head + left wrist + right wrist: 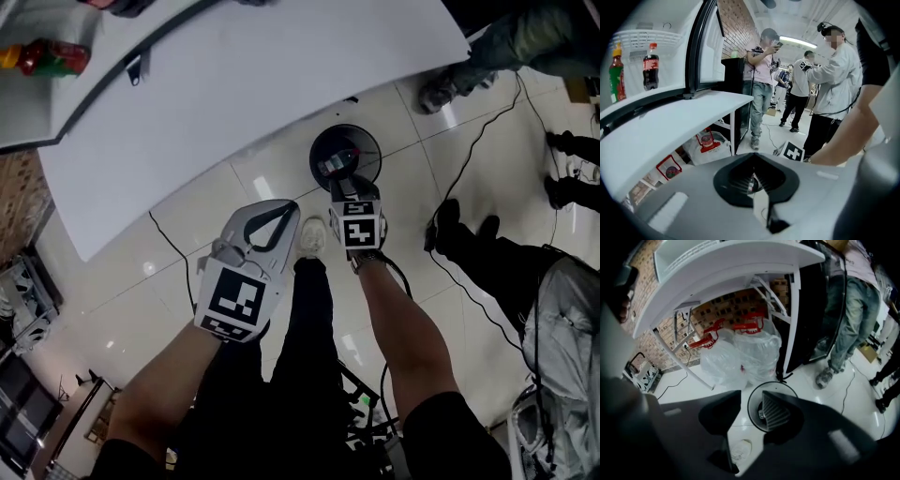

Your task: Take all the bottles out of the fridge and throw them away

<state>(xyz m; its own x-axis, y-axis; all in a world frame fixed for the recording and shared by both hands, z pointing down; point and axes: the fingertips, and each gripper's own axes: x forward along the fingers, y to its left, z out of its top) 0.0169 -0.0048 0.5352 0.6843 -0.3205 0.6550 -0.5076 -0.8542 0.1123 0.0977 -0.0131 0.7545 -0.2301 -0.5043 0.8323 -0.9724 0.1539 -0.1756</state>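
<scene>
Two bottles [650, 65] stand in a white door shelf at the upper left of the left gripper view, a dark cola one and a green one with a red label; the head view shows them [45, 57] at its top left corner. A round black bin [345, 155] stands on the floor with a red-labelled thing lying inside. My black right gripper [349, 187] hangs just above that bin [757, 401]; the right gripper [750, 401] is open, with only floor showing between its jaws. My white left gripper [284, 211] is beside it, and the left gripper [754, 161] is shut and holds nothing.
A white table top [244, 84] juts over the floor beside the bin. Clear plastic bags [740, 352] with red handles sit under it, next to a black cabinet [804, 310]. Cables [469, 159] trail across the tiles. Several people [761, 79] stand nearby. My shoe [311, 235] is beneath the grippers.
</scene>
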